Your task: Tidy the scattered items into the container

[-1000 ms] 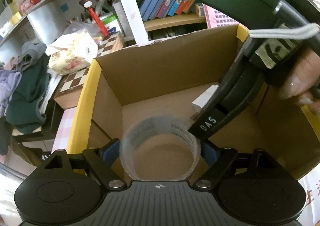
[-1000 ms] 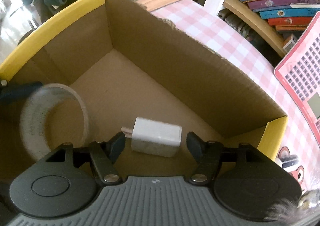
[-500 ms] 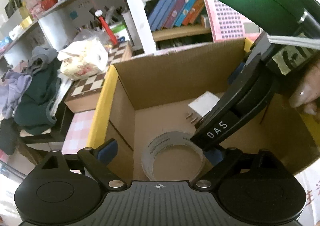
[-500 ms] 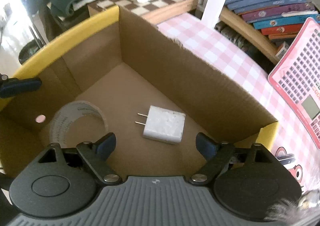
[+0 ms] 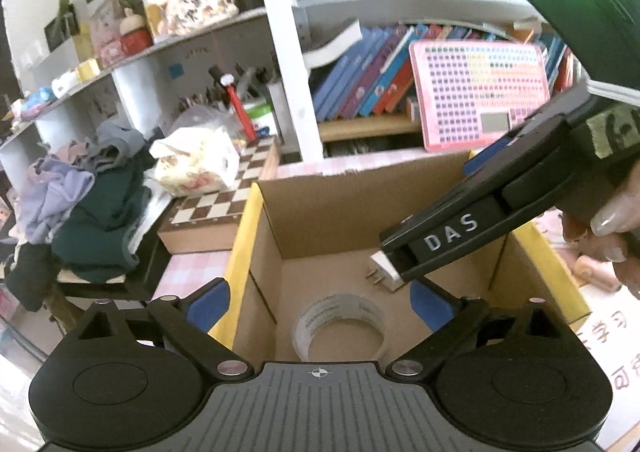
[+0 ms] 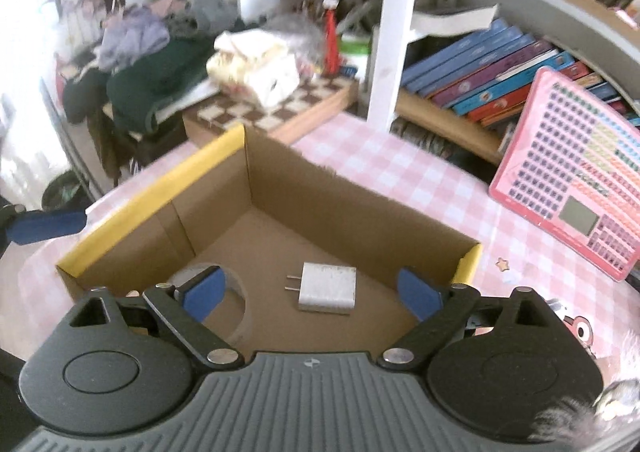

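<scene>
Lived-in home room, bookshelf (image 5: 360, 80) of children's books at twelve o'clock, pink-checked tablecloth (image 6: 384, 168), chessboard (image 5: 224, 196) and heaped clothes (image 5: 92, 204) at ten o'clock, pink toy keyboard (image 6: 576, 188) at two o'clock

White letters reading "DAS" stand on the black finger of the right gripper (image 5: 448, 236), seen from the left wrist view. Red Chinese characters show on the sheet (image 5: 612, 348) beside the cardboard box (image 5: 332, 212). Print rings the tape roll (image 5: 340, 312), too small to read.
</scene>
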